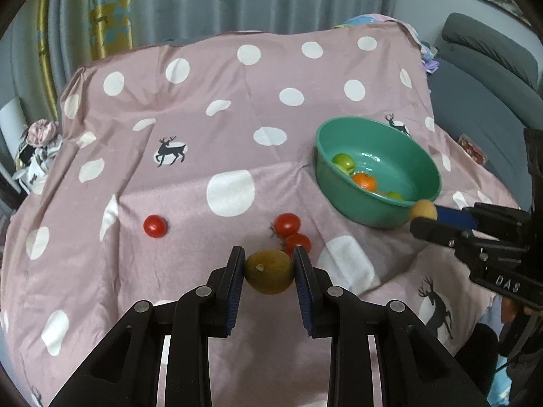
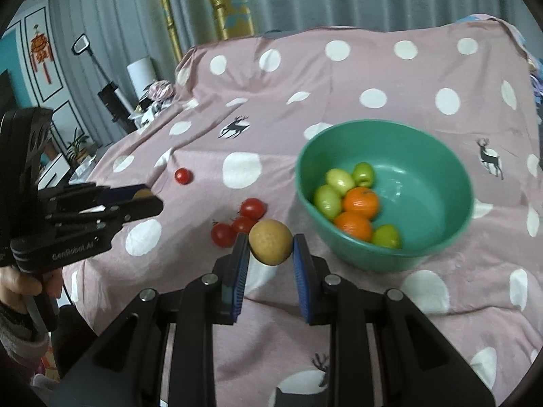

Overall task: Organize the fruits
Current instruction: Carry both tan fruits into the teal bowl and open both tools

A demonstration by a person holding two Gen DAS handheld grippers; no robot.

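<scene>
A pink cloth [image 1: 203,142] with white dots and deer prints covers the surface. On its right side sits a green bowl [image 1: 420,156], upright. In the right wrist view the bowl holds four green fruits [image 2: 327,200] and two oranges [image 2: 360,202], bunched against its near-left wall.

The left gripper [image 1: 269,268] is clamped on a brown kiwi [image 1: 269,271], its blue pads pressed to both sides of the fruit, above the cloth near the front edge. The right gripper [image 2: 270,246] is closed on a tan round fruit [image 2: 270,241], gripped at both sides and held just left of the bowl, outside its rim. In the left wrist view that fruit appears right at the bowl's near rim; whether they touch cannot be told.

A cluster of three tomatoes [image 2: 242,222] lies on the cloth between the two grippers, just beyond the kiwi. A lone tomato [image 1: 155,226] lies well apart to the left.
</scene>
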